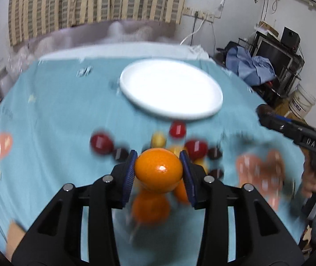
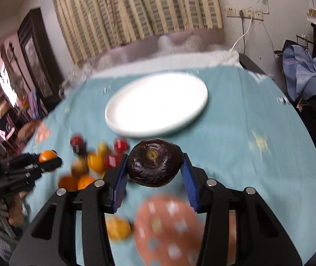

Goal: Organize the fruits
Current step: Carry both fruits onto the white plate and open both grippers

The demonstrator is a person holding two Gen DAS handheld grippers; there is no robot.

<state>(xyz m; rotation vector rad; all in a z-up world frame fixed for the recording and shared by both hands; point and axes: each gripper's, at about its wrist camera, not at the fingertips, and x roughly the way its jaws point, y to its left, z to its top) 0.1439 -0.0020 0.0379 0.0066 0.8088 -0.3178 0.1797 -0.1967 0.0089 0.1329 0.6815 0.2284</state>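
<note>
Blue tablecloth [image 1: 58, 102] carried a white plate [image 1: 171, 88]; left gripper [image 1: 159, 170] pinched an orange [image 1: 158, 168], right gripper [image 2: 154, 166] pinched a dark fruit [image 2: 154, 163], stem end facing the camera; "DAS" showed on the right gripper's body.

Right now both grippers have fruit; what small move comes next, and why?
Probably carry both forward over the white plate and lower. The left gripper clamps an orange, the right gripper a dark purple fruit, both apparently lifted off the blue cloth; the plate ahead has nothing on it.
</note>
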